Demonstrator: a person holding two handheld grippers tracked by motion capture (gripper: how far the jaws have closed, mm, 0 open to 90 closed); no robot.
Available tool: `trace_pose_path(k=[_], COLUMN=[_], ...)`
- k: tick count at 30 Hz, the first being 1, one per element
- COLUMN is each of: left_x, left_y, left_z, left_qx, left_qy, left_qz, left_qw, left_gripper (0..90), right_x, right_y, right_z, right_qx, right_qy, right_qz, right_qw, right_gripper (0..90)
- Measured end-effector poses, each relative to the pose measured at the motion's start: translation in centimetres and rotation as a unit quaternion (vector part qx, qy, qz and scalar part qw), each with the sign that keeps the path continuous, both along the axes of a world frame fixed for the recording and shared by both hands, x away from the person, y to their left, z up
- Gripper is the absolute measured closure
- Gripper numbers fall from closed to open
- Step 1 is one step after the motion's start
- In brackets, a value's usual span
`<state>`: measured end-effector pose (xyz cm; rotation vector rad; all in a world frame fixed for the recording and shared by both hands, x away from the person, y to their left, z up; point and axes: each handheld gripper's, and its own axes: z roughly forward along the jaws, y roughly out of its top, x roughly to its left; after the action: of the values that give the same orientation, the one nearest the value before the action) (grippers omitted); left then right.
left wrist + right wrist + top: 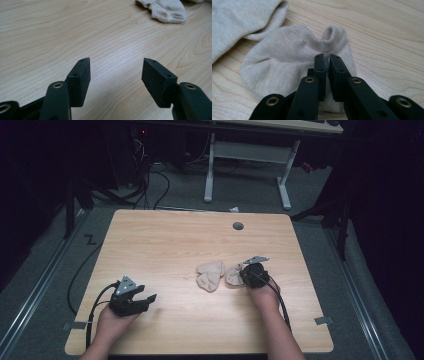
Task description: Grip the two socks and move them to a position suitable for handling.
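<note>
Pale wooden table (165,245) with rounded corners and a grey round cap (238,226) near its far edge. Grey carpet (190,195) beneath. Beyond, a white-legged desk (250,152) and black cables (150,185) trailing over the floor. Dark all round, perhaps black curtains at both sides.

Black claws (146,298), brass-ringed rivets, grey three-cornered plates (one each), trailing black cables

Two beige ankle socks (210,275) (234,273), rumpled, side by side and touching, mid-right on the wooden table (170,245).
</note>
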<state>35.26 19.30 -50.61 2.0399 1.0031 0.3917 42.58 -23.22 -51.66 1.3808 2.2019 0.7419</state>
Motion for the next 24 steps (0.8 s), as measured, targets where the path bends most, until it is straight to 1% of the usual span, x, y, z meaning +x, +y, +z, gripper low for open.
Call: trace_pose_path(k=[3,6,9,10,13,16,21,24], left_x=[0.0,0.0,-0.1,-0.1,-0.1,-0.2,-0.2,-0.1], left_y=[-0.2,-0.5,-0.7,-0.8,-0.8,-0.8,-0.9,-0.8], left_z=[-0.1,-0.2,-0.3,-0.3,-0.3,-0.3,-0.4,-0.4], left_qx=[-0.001,0.004,0.003,0.006,0.007,0.007,0.007,0.008], left_qy=[0.001,0.004,0.002,0.003,0.004,0.003,0.004,0.005], left_qz=[-0.002,-0.008,-0.008,-0.01,-0.01,-0.01,-0.01,-0.011], left_qw=[1.0,1.0,1.0,0.9999,0.9999,0.9999,0.9999,0.9999], left_gripper=[40.5,40.5,40.4,40.4,40.4,40.4,40.4,40.4], right_x=[0.0,0.0,0.0,0.0,0.0,-0.1,-0.5,-1.0], right_y=[0.0,0.1,0.1,0.0,0.0,0.0,0.0,0.2], right_z=[0.0,0.0,0.0,0.0,0.0,-0.1,0.0,0.0], right_qx=[0.002,-0.001,-0.005,-0.002,0.002,0.0,0.005,0.004], right_qy=[0.003,0.004,0.002,0.004,0.003,0.0,0.004,0.005], right_qz=[0.0,0.001,0.005,0.003,0.001,0.002,0.005,0.006], right_qw=[1.0,1.0,1.0,1.0,1.0,1.0,1.0,1.0], right_gripper=[83.6,83.5,83.5,83.5,83.5,83.5,83.4,83.4])
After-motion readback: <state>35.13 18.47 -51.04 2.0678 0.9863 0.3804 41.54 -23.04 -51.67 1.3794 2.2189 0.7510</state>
